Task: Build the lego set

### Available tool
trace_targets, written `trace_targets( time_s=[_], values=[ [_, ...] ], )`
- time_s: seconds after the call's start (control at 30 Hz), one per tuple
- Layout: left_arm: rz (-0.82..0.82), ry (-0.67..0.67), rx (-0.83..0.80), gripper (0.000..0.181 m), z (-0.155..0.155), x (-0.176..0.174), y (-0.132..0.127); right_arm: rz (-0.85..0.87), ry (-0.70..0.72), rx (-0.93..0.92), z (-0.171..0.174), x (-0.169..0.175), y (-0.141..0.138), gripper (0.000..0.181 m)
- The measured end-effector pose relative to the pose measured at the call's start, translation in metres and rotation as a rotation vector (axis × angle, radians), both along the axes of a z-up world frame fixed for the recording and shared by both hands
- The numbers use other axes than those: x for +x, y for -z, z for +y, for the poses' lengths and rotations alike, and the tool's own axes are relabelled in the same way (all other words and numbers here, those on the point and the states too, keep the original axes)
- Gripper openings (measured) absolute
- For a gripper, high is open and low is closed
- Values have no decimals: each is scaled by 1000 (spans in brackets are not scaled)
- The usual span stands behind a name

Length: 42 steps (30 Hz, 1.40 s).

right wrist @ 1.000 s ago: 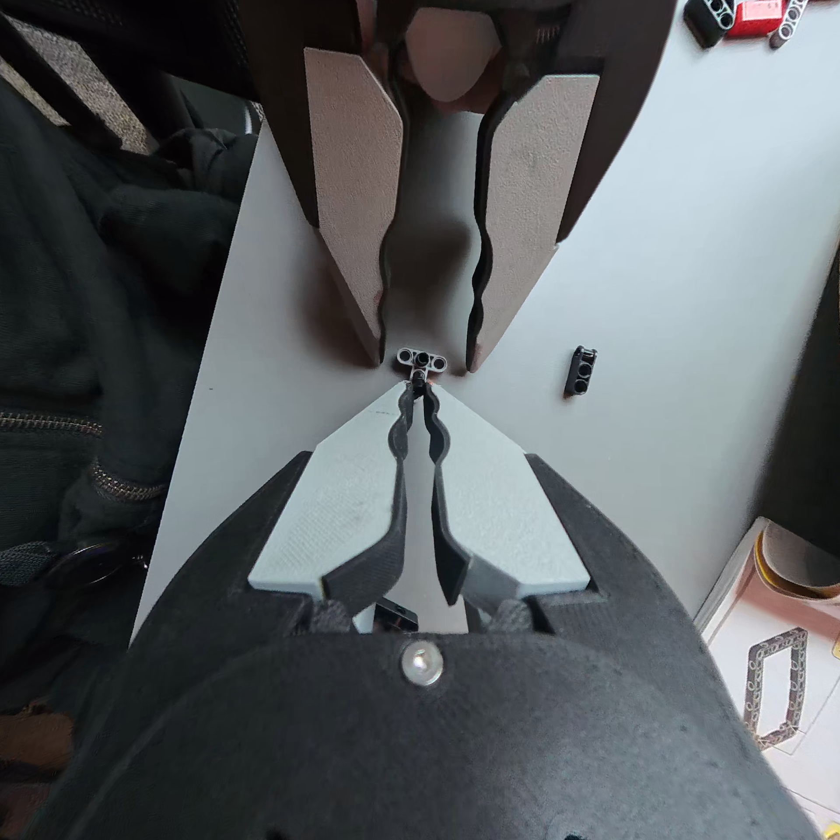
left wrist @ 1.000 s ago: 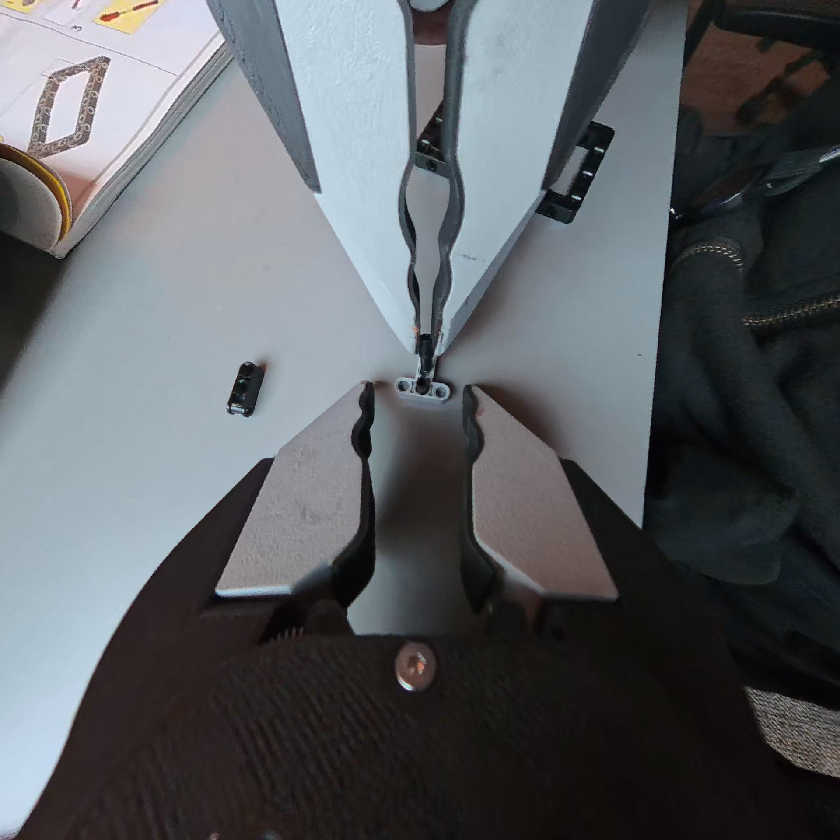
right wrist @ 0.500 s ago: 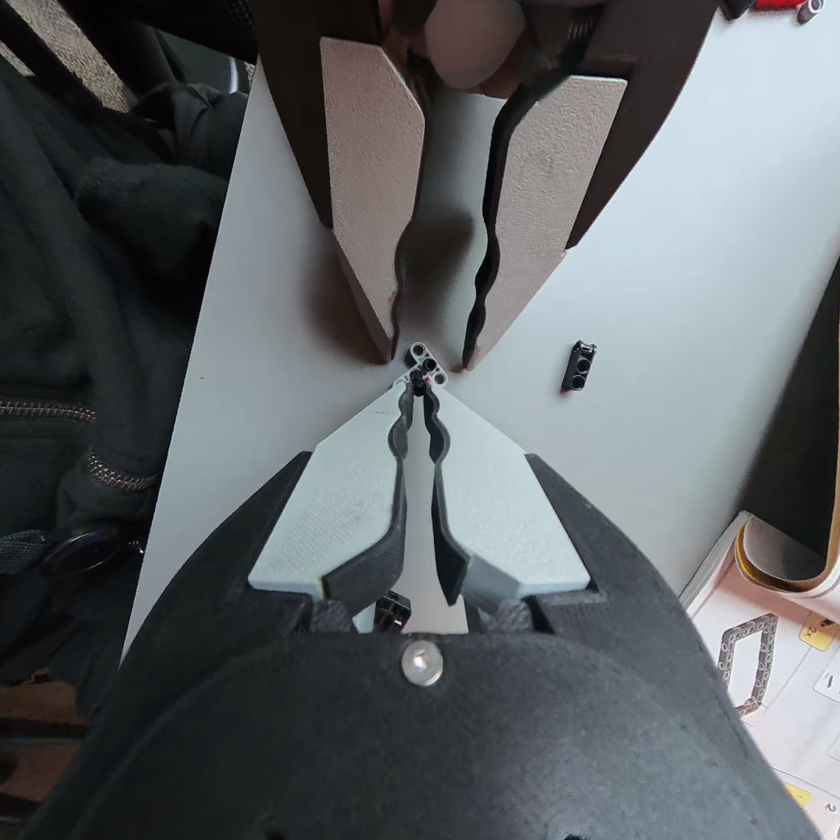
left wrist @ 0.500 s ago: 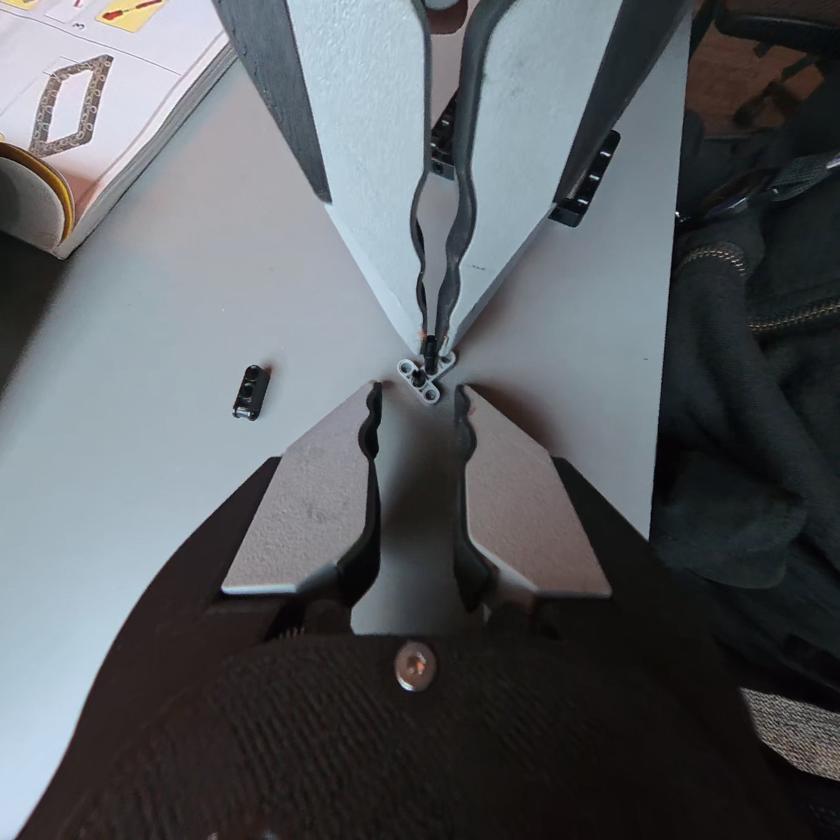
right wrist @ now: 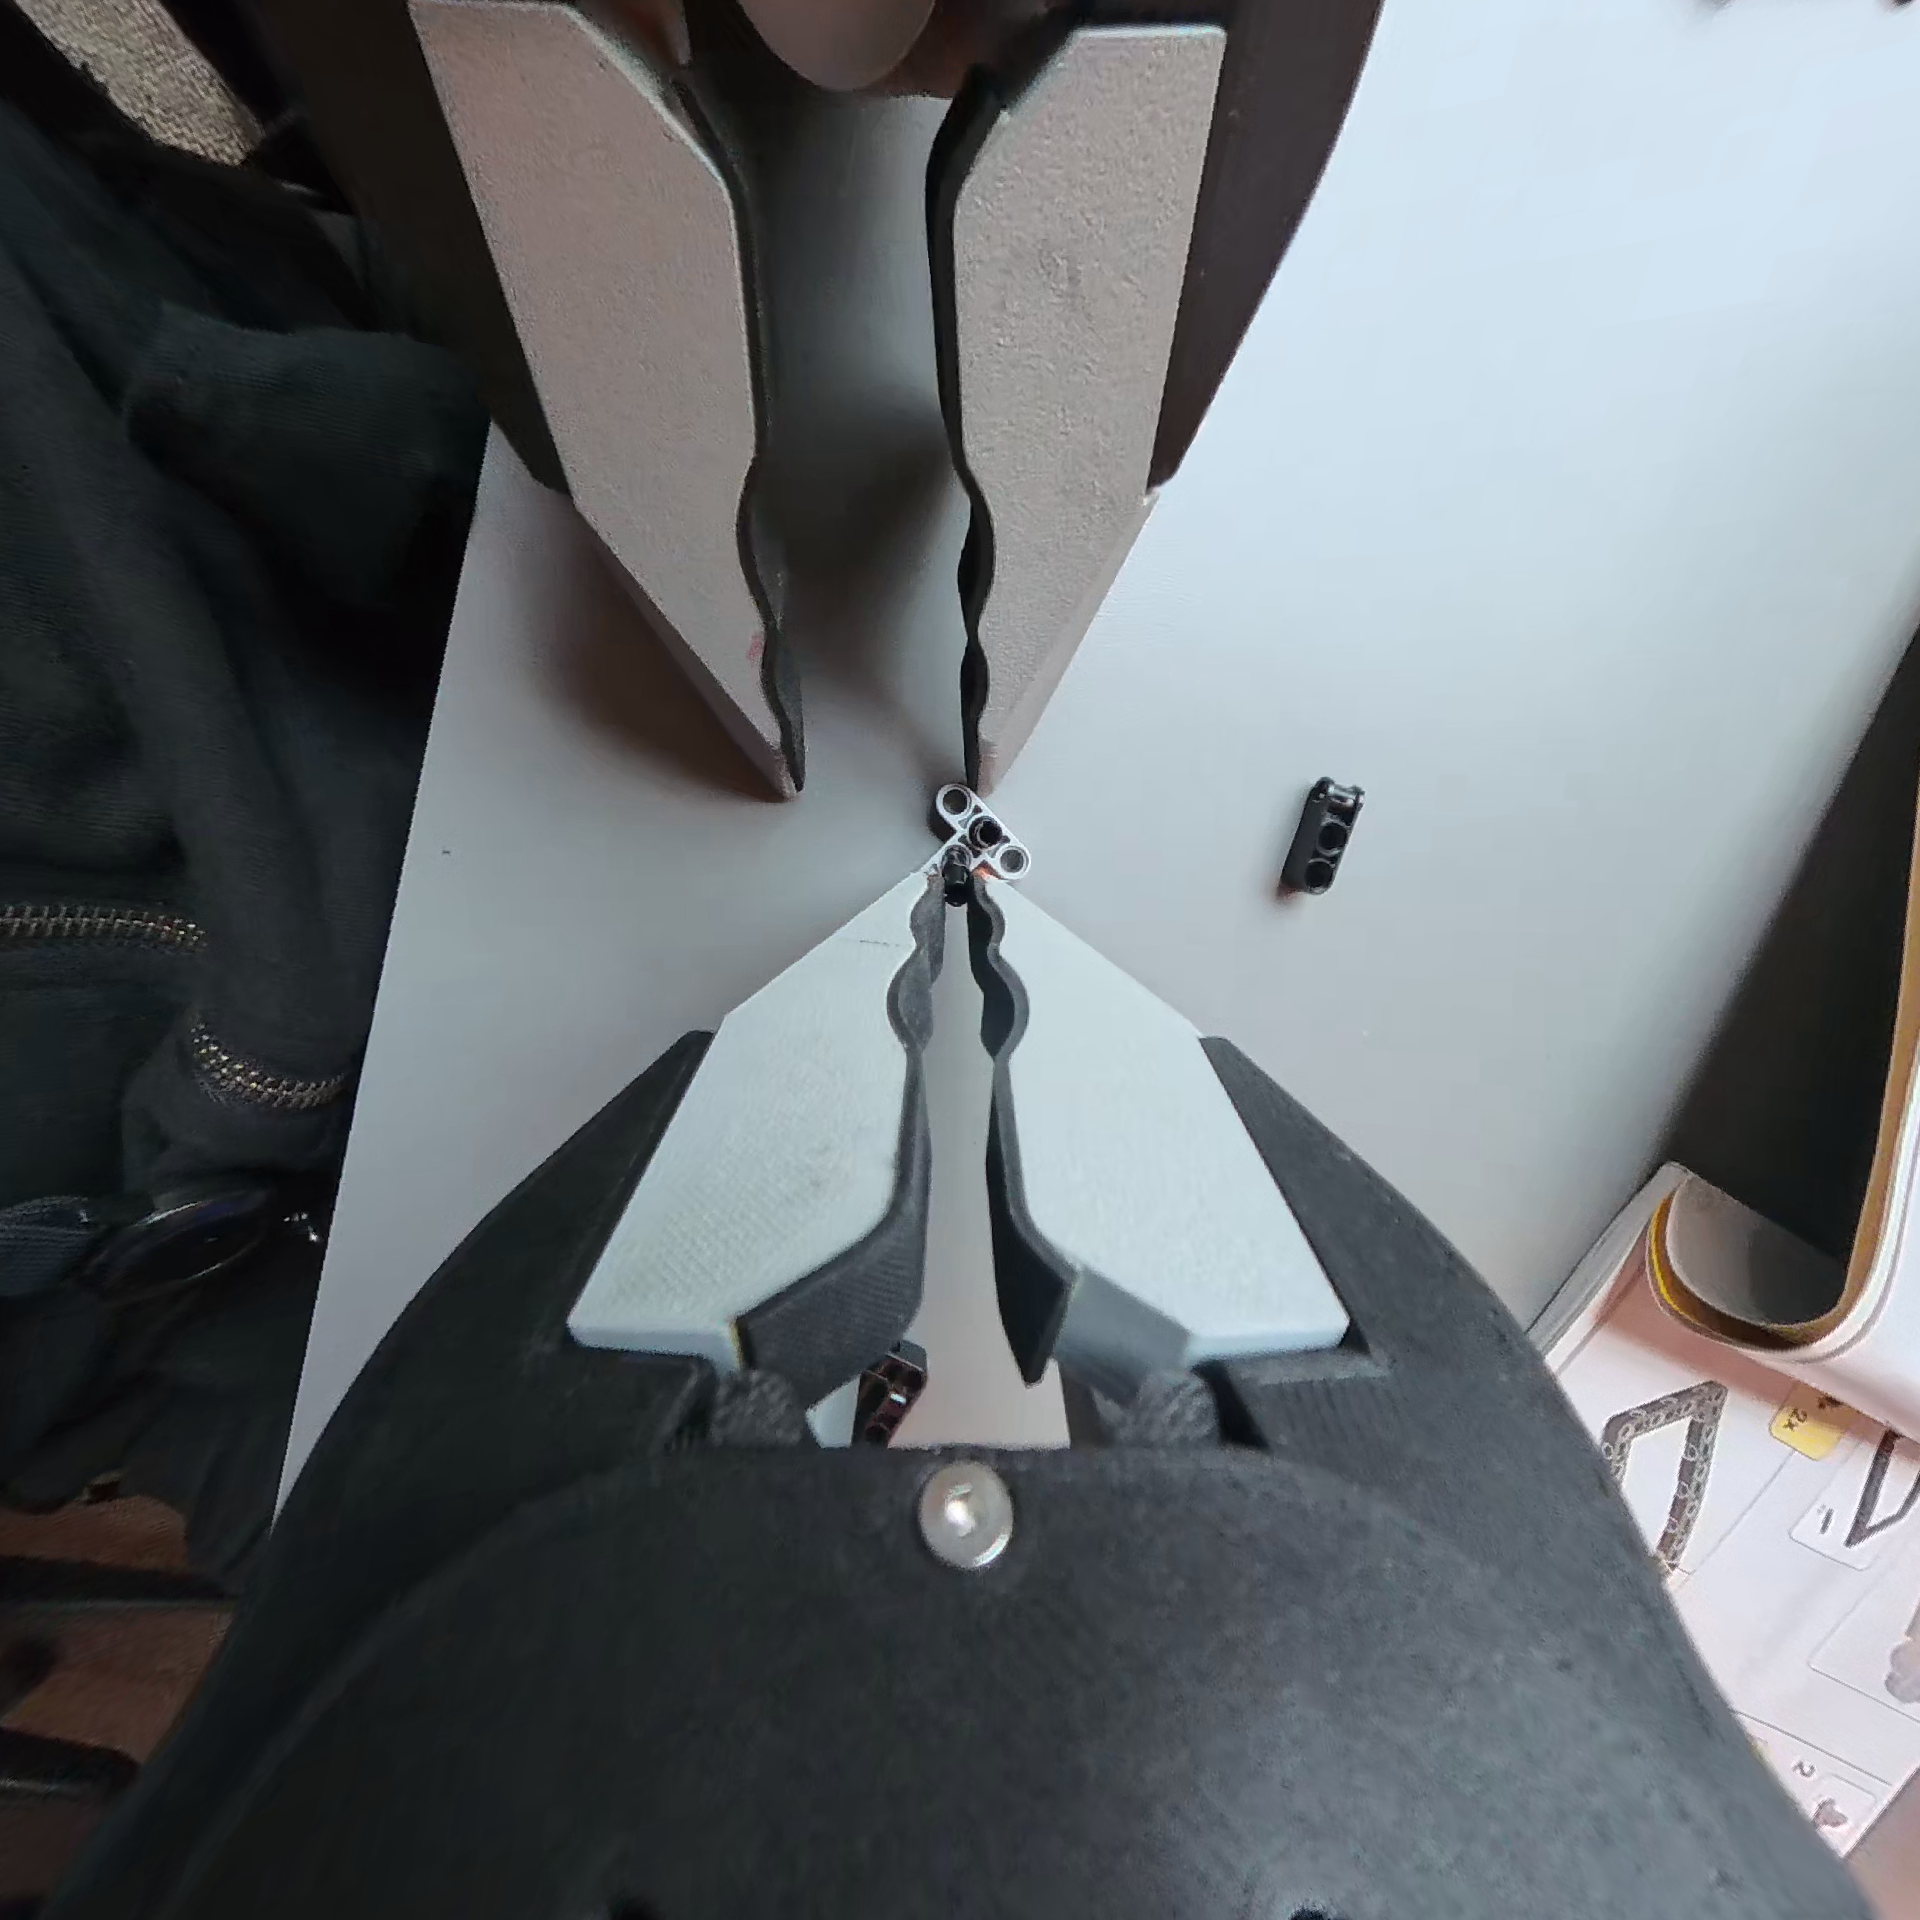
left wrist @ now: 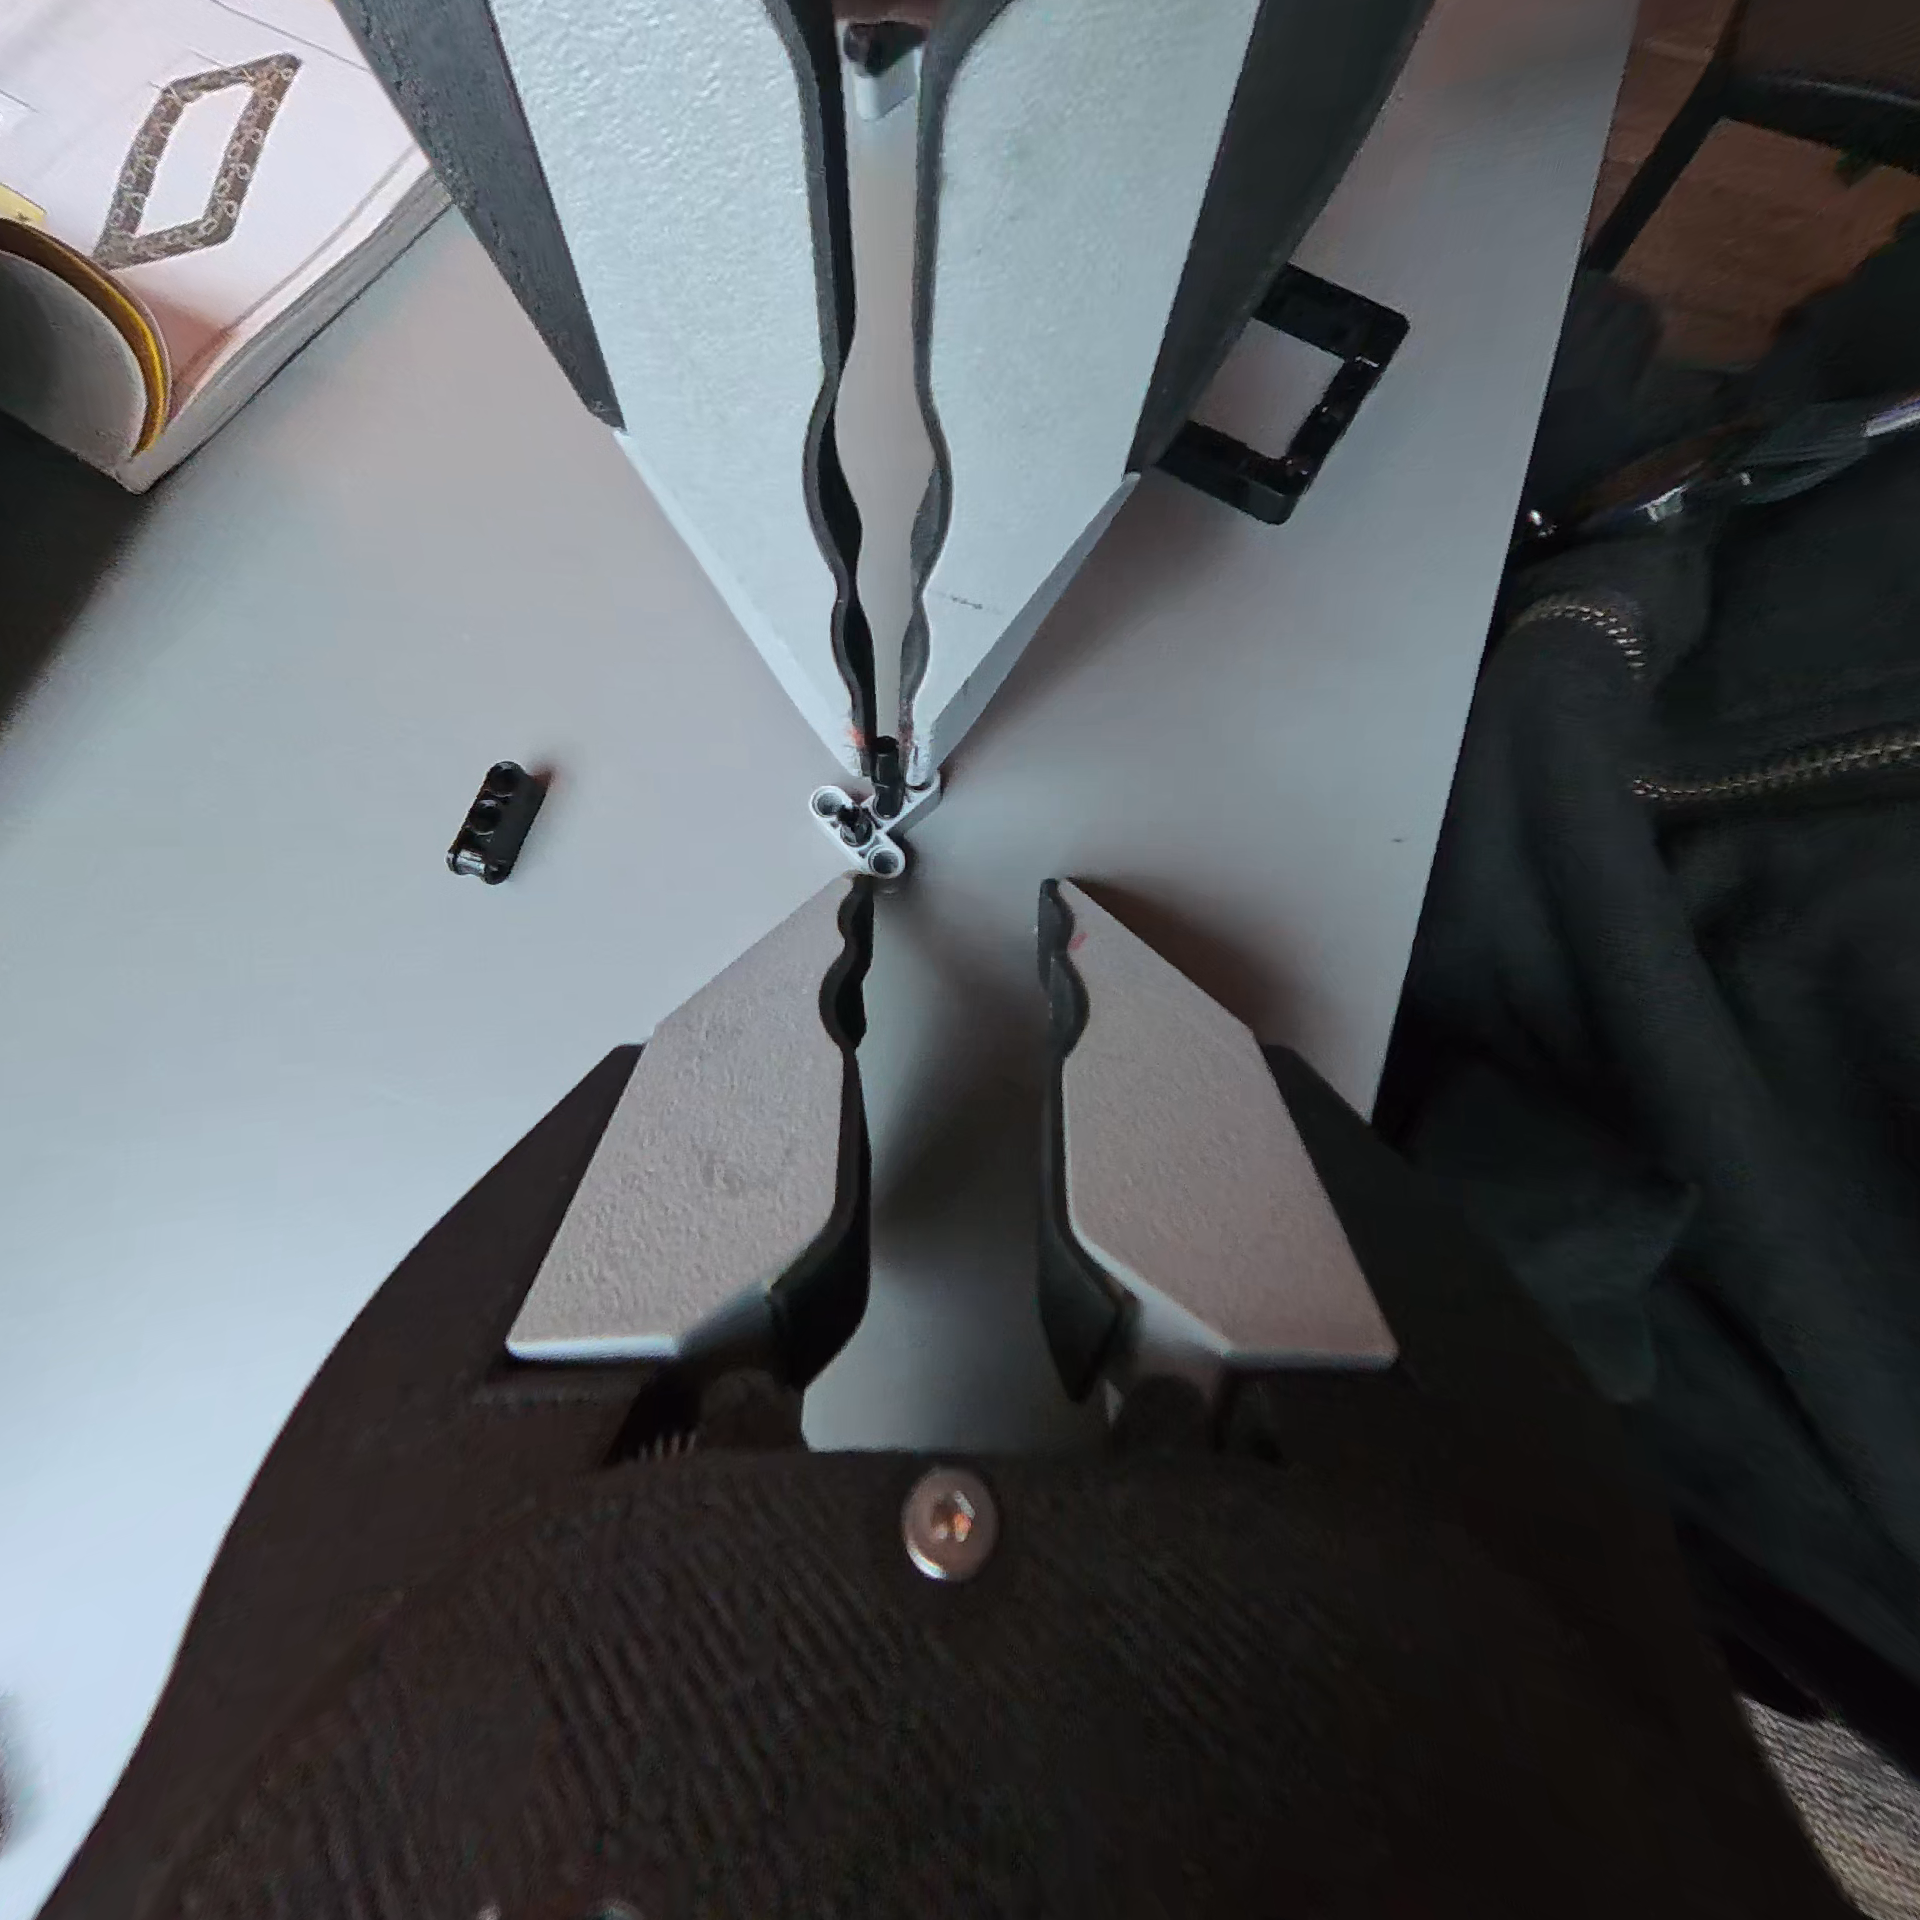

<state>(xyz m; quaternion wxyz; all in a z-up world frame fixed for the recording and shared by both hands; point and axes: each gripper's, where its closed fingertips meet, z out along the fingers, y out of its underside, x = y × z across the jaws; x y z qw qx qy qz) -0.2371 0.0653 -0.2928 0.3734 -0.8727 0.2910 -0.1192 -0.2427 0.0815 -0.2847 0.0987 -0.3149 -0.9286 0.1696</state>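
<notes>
Right wrist view – black frame [right wrist: 891, 1405] mostly hidden behind right tool [right wrist: 961, 891].

Left tool [left wrist: 956, 883]: black body, grey fingers, wavy black pads, silver screw [left wrist: 949, 1524]. Right tool [right wrist: 961, 883]: pale blue fingers.

Pale grey table [left wrist: 260, 1039] w/ dark fabric (zipped) [left wrist: 1714, 831] beside its edge

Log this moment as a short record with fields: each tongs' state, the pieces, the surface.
right tongs: shut on black pin
black pin: tip at the grey connector
grey connector: flat on the table, between both tongs
left tongs: open, empty, one tip beside the connector
spare black piece: lying apart
black frame: behind the right tongs
instruction booklet: open at the table edge
</notes>
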Motion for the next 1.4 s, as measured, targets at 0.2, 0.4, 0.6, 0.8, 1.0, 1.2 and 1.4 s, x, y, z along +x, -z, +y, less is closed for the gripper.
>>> trace_targets(
  time_s=[0.2, 0.4, 0.6, 0.8, 1.0, 1.2, 1.4],
  values=[
    [-17, 21, -14, 30, 0, 3, 0, -69, -2, 52, 2, 1, 0, 1],
    [-47, 11, -24, 30, -1, 1, 0, -105, 2, 57, 3, -2, 0, 1],
    [-63, 8, -35, 30, -2, 0, -1, -103, 2, 73, 7, -5, 2, 0],
    [-97, -46, 13, 27, -3, -9, -9, -123, -12, 65, 5, -7, 3, 1],
    [-5, -114, 85, 35, 11, -35, -11, -102, 17, 31, 5, -10, 2, 1],
    [29, -43, 37, 40, 20, -31, -2, -70, 83, -106, 4, -6, -6, 1],
    [-77, -50, 176, 27, 12, -24, -39, 38, 115, -233, 5, -5, -27, 1]
  ],
)
